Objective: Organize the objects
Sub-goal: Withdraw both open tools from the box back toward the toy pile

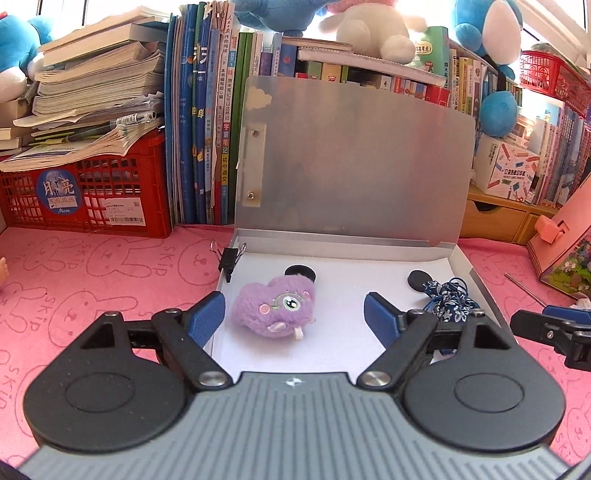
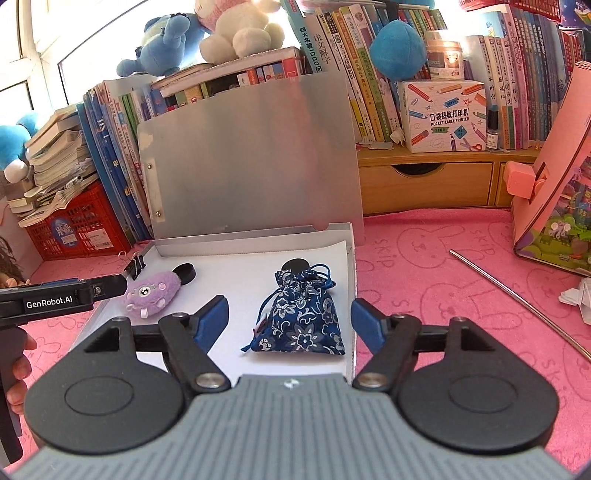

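Child's home study desk; crammed schoolbooks [image 1: 207, 122]; plush toys [image 2: 240, 33]; pink bunny tablecloth [image 1: 92, 280].

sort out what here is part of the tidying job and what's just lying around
Part of the job:
- open box
- purple plush
- blue floral pouch
- two black discs
- binder clip

Lying about:
- metal rod
- crumpled paper
- pink house box
- red crate
- books
- plush toys

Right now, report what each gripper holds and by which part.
Nothing is held. The left gripper stands open by the purple plush; the right gripper stands open by the blue pouch.
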### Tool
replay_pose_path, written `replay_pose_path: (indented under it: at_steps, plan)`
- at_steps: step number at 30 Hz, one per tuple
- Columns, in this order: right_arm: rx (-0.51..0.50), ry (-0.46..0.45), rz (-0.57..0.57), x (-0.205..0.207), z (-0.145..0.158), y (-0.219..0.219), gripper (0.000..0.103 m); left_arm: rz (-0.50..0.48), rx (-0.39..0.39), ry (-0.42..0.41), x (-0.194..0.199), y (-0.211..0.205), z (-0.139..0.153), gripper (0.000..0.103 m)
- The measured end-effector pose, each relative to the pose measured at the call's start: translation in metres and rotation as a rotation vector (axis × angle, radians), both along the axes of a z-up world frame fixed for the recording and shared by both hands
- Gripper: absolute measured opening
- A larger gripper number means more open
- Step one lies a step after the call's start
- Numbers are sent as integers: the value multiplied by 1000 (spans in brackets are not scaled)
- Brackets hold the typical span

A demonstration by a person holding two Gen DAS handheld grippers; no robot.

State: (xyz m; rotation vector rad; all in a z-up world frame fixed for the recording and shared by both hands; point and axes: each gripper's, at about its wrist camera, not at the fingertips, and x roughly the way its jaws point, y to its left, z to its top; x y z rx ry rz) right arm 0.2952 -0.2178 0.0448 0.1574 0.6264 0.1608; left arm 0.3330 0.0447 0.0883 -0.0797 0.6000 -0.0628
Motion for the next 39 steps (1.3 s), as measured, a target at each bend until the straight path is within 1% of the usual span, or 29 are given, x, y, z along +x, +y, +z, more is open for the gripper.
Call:
replay_pose_path:
  at_steps: [8,14,18,21,23,28,30,35,39]
  plan:
    - [-6,-52,55,-53,16,-1,88,-91,-11,-55,-63,-7,25,86]
    - [-8,-91,82,-88,26,-5,92,-143,-8,-90,-109,-15,29,86]
    - [-27,-125,90,-112,29,-5,94,-171,-31,-110,-137,-17,30,86]
    - [-47,-156,101,-130,30,-2,96,-181,-11,-137,-156,-21,31,88]
    - [-61,-171,112,-140,30,0,98,-184,-11,-139,-166,-21,31,88]
    - [-97,-200,110,-162,25,6,102,-203,-66,-124,-186,-19,28,89]
    - [-105,-206,109,-169,22,7,102,-205,-59,-131,-196,-20,24,89]
    - [-126,-227,112,-189,15,10,103,-205,-4,-165,-219,-25,13,90]
    - [-151,-240,122,-205,9,14,103,-225,-8,-180,-235,-25,9,91]
